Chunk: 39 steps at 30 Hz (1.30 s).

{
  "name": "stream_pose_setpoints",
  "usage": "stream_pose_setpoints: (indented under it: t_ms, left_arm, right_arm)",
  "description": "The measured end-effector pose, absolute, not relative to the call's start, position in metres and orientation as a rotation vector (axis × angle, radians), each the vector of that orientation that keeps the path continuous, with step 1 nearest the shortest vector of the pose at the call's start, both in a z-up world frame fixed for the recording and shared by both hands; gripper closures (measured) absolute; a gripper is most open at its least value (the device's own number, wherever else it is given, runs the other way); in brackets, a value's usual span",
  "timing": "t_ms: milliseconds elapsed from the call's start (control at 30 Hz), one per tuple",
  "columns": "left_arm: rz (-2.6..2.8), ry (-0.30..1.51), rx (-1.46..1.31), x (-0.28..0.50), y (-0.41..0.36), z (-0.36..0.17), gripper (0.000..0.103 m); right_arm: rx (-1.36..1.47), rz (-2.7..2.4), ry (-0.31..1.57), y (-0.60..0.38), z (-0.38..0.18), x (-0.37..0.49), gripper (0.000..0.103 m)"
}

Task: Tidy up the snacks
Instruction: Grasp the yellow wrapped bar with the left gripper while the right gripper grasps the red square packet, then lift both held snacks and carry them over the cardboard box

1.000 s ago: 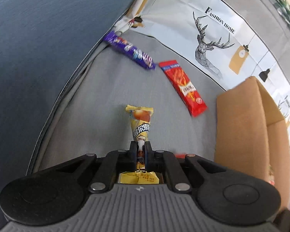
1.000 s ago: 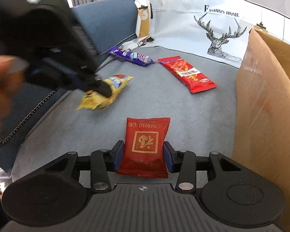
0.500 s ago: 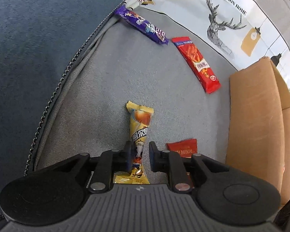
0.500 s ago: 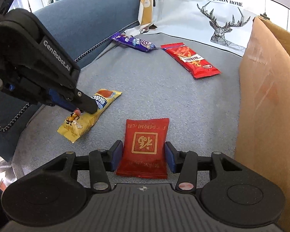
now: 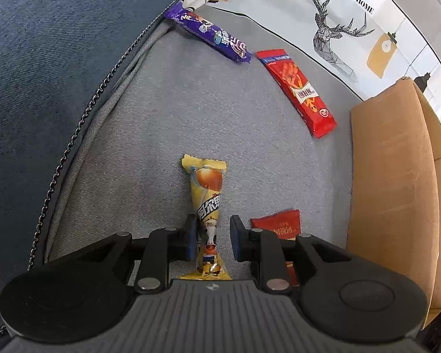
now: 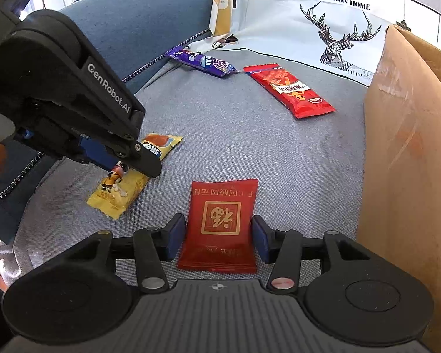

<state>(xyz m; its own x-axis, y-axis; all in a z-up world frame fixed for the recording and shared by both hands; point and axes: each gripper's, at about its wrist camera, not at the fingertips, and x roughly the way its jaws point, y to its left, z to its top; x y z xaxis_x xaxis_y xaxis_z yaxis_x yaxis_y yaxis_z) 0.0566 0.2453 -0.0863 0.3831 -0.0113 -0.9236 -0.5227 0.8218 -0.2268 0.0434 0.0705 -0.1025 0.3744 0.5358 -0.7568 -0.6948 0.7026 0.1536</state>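
Bit hard to see everything from my end. The near end of the yellow snack packet (image 5: pixel 206 206) runs under the left gripper (image 5: pixel 211 241) body at the bottom middle of the left wrist view, so its tail is cut off there. The square red packet (image 5: pixel 279 225) is mostly hidden behind that gripper's finger (image 5: pixel 238 242), only its top edge peeking out lower right. The cardboard box (image 5: pixel 391 182) gets chopped by the right edge, and I can't see inside it.

The yellow packet lies flat on the grey cushion (image 5: pixel 161 123), long axis running straight up the frame. The left claw's jaws have just been opening and now straddle it with a gap on the right side, so it's let go.

In the right wrist view the right gripper (image 6: pixel 219 235) has just been opening too; the square red packet (image 6: pixel 220 223) sits between the pads, lower middle, with slivers of cushion showing either side.

The purple bar (image 5: pixel 208 36) and long red packet (image 5: pixel 297 91) lie at the upper middle, both slanting down to the right.
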Motion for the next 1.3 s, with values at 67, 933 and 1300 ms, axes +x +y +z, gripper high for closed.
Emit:
stream_pose_setpoints:
  t_ms: [67,933,1300]
  left_arm:
    - [0.347,1.143,-0.54,0.057,0.245,-0.086,0.077]
    - [0.35,1.149,-0.519,0.058,0.242,-0.089,0.079]
    - [0.357,1.039,-0.437,0.054,0.228,-0.068,0.095]
  right_arm:
    - [-0.207,0.795,0.883,0.071,-0.102,0.043,0.051]
    - [-0.212,0.789,0.857,0.069,-0.101,0.041,0.057]
    - [-0.149,0.82,0.729,0.054,-0.074,0.031,0.058]
